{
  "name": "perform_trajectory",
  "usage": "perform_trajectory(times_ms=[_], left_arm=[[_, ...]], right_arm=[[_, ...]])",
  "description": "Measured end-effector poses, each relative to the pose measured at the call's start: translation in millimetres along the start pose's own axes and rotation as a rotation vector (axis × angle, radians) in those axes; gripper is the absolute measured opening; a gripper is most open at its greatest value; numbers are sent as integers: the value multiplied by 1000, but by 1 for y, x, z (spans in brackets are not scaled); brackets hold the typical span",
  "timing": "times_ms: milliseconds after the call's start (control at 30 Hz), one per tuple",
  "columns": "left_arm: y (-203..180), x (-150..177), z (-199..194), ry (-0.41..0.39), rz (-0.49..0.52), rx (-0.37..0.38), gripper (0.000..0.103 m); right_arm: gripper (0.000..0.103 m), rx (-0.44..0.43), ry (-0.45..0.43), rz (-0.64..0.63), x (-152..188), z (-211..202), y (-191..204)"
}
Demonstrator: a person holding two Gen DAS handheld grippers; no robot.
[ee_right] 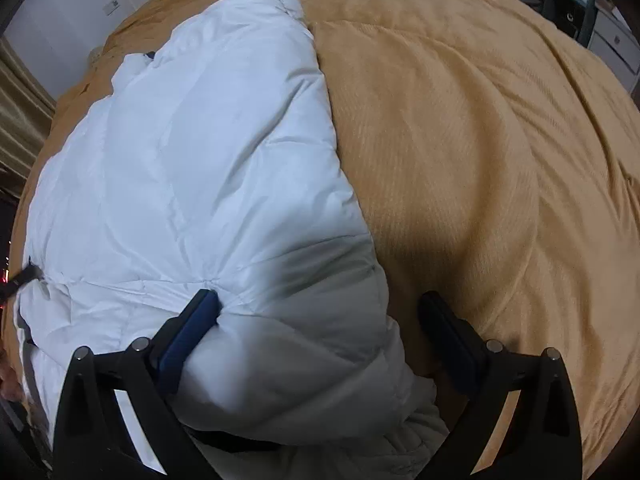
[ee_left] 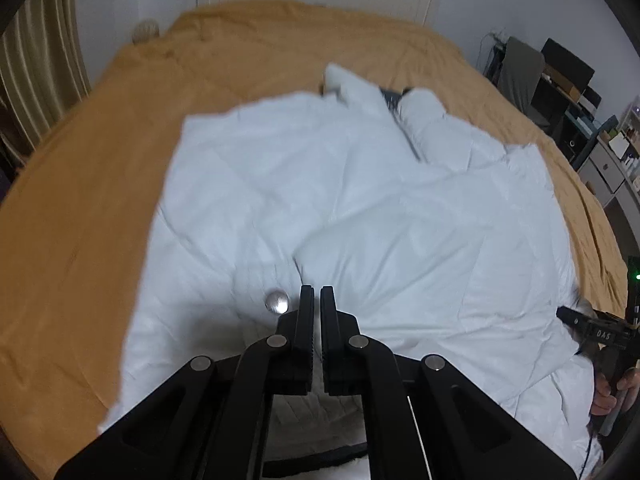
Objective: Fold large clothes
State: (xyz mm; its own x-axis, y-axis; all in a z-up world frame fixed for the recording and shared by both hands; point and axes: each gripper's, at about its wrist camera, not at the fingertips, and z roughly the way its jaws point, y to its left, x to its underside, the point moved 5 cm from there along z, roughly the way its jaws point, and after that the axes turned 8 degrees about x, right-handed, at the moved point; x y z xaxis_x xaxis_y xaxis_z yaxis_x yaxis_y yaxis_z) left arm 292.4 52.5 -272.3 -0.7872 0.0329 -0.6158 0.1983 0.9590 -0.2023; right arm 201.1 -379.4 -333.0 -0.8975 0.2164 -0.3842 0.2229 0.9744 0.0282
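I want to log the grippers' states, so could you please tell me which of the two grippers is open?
The right gripper: its fingers stand wide apart around the jacket's edge, while the left gripper is shut with nothing between its fingers.

Left wrist view: above bed [ee_left: 80, 208], angled down toward headboard at 12 o'clock. Right wrist view: steeper, closer — white jacket [ee_right: 192, 152] edge fills 9 o'clock half. Shared: jacket, tan cover.

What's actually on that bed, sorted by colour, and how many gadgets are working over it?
White: 1, puffy jacket
Mustard: 1, bedspread
Black: 2, left gripper, right gripper
Total: 4
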Motion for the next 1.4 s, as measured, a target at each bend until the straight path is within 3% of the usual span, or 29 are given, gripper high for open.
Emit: perform_trajectory(times_ms=[67, 167, 200, 233, 300, 367, 433, 500, 567, 600, 633, 667, 733, 800, 867, 967, 1067, 1133, 1200, 1267, 1400], left_arm=[[-2, -12, -1, -13, -3, 24, 3], [5, -3, 39, 92, -42, 44, 6], [10, 6, 54, 133, -42, 28, 5], [13, 16, 66, 144, -33, 31, 5], [13, 22, 66, 107, 7, 23, 5], [9, 20, 52, 96, 5, -7, 5], [-1, 17, 33, 67, 7, -25, 4], [-18, 23, 14, 35, 19, 52, 4], [-35, 37, 6, 44, 27, 154, 4], [-42, 48, 9, 75, 42, 172, 6], [-43, 61, 18, 115, 61, 143, 6], [-39, 70, 27, 144, 69, 123, 6], [-25, 80, 37, 159, -3, 204, 5], [-9, 79, 38, 175, -116, 290, 4], [-2, 77, 38, 184, -162, 331, 4], [3, 73, 14, 170, -167, 301, 4], [7, 87, -14, 145, -95, 250, 4], [19, 111, -16, 185, -81, 168, 3], [35, 132, -17, 192, -142, 219, 2], [50, 140, -22, 194, -204, 245, 2], [65, 151, -39, 207, -209, 203, 2]], right_arm=[[100, 61, -34, -44, 1, -6, 8], [99, 131, -73, -86, -1, -12, 16], [97, 147, -84, -91, -1, -15, 17], [88, 157, -100, -94, -1, -22, 19], [79, 182, -163, -111, -1, -40, 20], [79, 223, -300, -158, -2, -78, 33], [79, 190, -385, -205, -1, -106, 52], [80, 113, -406, -240, 1, -121, 80], [80, -8, -346, -261, 5, -117, 107], [80, -55, -304, -267, 7, -109, 118], [80, -79, -262, -280, 11, -98, 127], [80, -72, -214, -303, 16, -82, 134], [80, -1, -129, -351, 27, -46, 138], [80, 27, -126, -388, 35, -28, 130], [80, 54, -129, -391, 33, -28, 120], [80, -2, -127, -311, 26, -44, 104], [82, -80, -111, -273, 31, -65, 88], [82, -22, -91, -300, 43, -62, 78], [82, 53, -46, -312, 62, -45, 70], [82, 49, -24, -292, 77, -34, 55], [82, 97, -5, -352, 82, -44, 46]])
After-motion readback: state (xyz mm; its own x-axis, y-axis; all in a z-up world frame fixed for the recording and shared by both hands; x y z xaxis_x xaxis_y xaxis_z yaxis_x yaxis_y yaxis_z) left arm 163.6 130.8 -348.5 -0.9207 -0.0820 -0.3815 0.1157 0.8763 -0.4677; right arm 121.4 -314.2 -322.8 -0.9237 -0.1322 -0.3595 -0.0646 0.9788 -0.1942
